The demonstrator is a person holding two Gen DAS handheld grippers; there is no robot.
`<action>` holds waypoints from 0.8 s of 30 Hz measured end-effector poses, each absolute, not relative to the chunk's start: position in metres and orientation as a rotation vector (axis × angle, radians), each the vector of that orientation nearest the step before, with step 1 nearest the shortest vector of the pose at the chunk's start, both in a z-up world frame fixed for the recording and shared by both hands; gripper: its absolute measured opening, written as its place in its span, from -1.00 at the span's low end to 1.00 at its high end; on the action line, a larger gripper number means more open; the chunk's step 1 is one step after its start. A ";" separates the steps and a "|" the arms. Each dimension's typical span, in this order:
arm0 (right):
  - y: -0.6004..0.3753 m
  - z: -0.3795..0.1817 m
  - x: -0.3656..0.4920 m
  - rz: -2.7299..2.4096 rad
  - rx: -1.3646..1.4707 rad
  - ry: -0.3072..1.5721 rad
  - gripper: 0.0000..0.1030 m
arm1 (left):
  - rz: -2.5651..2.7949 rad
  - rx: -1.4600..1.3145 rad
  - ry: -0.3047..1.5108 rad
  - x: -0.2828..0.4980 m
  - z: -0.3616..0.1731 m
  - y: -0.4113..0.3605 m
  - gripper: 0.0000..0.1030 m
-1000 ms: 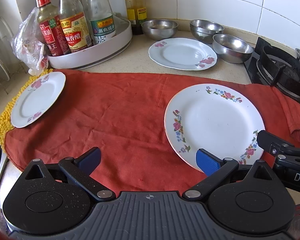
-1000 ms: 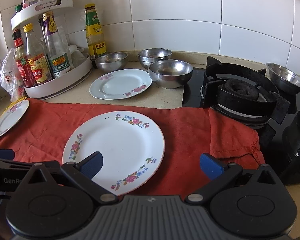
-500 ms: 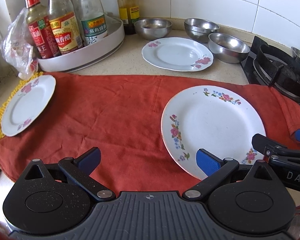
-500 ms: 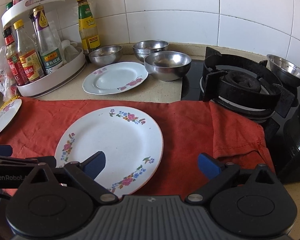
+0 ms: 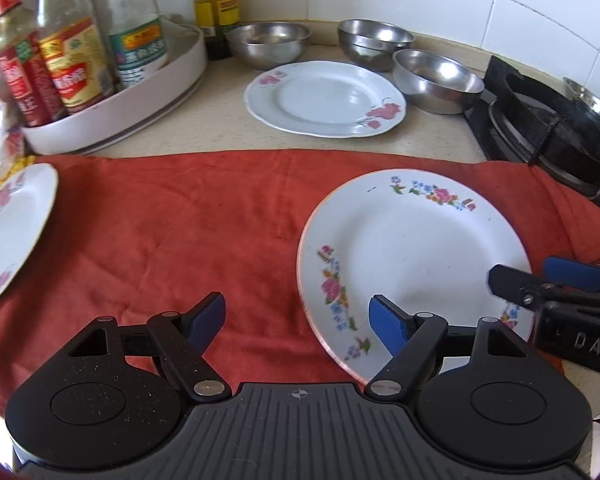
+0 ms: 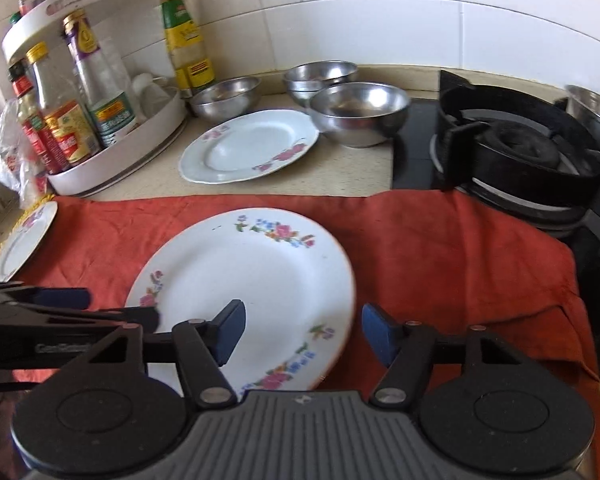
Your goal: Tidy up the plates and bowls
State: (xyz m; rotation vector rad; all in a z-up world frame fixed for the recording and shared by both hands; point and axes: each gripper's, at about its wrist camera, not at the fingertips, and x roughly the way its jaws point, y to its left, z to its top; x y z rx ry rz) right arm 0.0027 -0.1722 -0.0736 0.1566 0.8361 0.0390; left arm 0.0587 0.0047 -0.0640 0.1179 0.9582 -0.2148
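Note:
A large white floral plate lies on the red cloth; it also shows in the right wrist view. My left gripper is open, its right finger over the plate's near left rim. My right gripper is open and straddles the plate's near right rim. A second plate lies on the counter behind, and a third plate at the cloth's left end. Three steel bowls stand behind the plates; a fourth bowl sits by the stove.
A white turntable rack with sauce bottles stands at the back left. A black gas stove is on the right. A plastic bag lies left of the rack. A tiled wall closes the back.
Both grippers have moved forward toward the large plate. The right gripper's fingers have come closer together around the plate's rim; the left fingers have narrowed a little.

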 end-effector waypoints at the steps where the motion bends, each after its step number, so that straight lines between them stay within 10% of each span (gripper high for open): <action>1: -0.172 -0.075 0.005 0.049 0.161 0.843 0.26 | -0.225 0.115 0.962 0.061 -0.065 0.004 0.63; 12: -0.178 -0.088 0.020 0.068 0.199 0.898 0.24 | -0.344 0.071 0.979 0.088 -0.076 0.004 0.37; 17: -0.171 -0.091 0.021 0.145 0.156 0.910 0.72 | -0.381 0.089 0.970 0.089 -0.077 0.002 0.35; 24: -0.169 -0.090 0.022 0.124 0.165 0.898 0.67 | -0.457 0.098 0.946 0.090 -0.078 0.001 0.18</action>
